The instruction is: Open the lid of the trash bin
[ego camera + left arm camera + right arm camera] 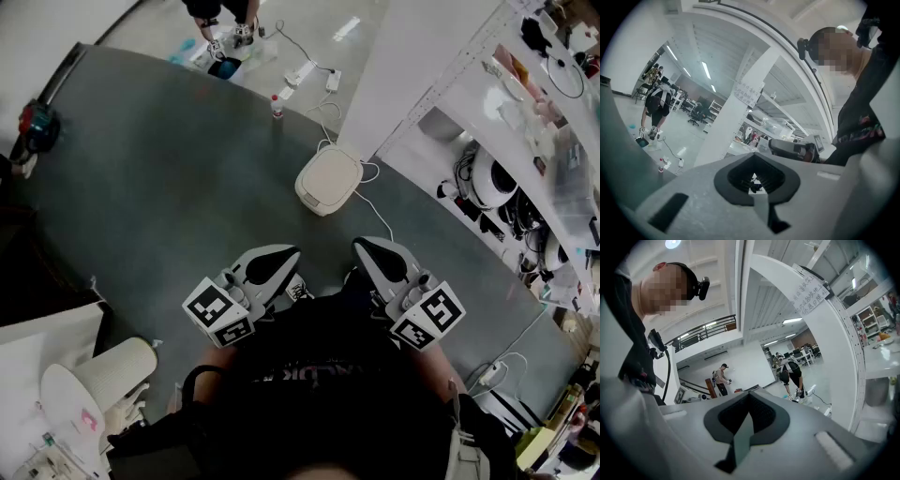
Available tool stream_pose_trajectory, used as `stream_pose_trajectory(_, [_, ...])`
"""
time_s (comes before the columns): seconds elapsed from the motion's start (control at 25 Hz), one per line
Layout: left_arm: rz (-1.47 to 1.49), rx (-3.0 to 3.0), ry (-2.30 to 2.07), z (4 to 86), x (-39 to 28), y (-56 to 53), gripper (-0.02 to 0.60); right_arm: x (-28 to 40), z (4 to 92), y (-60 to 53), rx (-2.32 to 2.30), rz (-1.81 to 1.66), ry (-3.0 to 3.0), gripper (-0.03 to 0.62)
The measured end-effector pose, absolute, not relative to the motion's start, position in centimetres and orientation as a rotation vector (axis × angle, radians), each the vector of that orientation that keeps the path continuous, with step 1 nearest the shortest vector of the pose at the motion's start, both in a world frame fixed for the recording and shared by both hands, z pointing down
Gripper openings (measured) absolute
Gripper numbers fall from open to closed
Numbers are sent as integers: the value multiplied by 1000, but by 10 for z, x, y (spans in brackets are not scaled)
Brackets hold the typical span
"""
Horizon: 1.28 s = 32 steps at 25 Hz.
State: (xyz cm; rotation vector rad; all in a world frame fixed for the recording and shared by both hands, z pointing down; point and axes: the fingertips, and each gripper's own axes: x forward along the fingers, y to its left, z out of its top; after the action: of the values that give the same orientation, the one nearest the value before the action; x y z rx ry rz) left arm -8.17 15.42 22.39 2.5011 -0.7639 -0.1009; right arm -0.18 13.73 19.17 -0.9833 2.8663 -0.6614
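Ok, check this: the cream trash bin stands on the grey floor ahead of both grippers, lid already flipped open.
Wrong on the lid: the head view shows the lid lying shut on the trash bin. The rest holds: it stands on the grey floor ahead of the left gripper and the right gripper.

Trash bin (328,181) on the floor (169,178) ahead of the person, left hand-held gripper (284,257) and right hand-held gripper (367,250) side by side nearer, well apart from it, bottle (277,106) beyond, shelves (525,141) at right
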Motion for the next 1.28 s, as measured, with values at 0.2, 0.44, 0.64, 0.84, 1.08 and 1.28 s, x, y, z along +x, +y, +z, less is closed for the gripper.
stream_pose_trajectory(0.2, [-95, 2512, -759, 222, -80, 157, 1, -2, 191, 140, -982, -661, 2864, 8])
stream_pose_trajectory(0.44, [-94, 2506, -767, 224, -81, 158, 0, -3, 192, 141, -961, -665, 2860, 8])
stream_pose_trajectory(0.64, [-98, 2496, -766, 224, -83, 157, 2, -8, 187, 140, -937, -645, 2864, 8])
stream_pose_trajectory(0.84, [-107, 2492, -762, 226, -84, 158, 0, -11, 189, 140, -933, -629, 2888, 8])
stream_pose_trajectory(1.08, [-119, 2515, -760, 221, -84, 160, 0, -13, 185, 138, -924, -618, 2898, 8])
stream_pose_trajectory(1.28, [-132, 2499, -763, 222, -85, 161, 1, -11, 183, 136, -924, -618, 2889, 8])
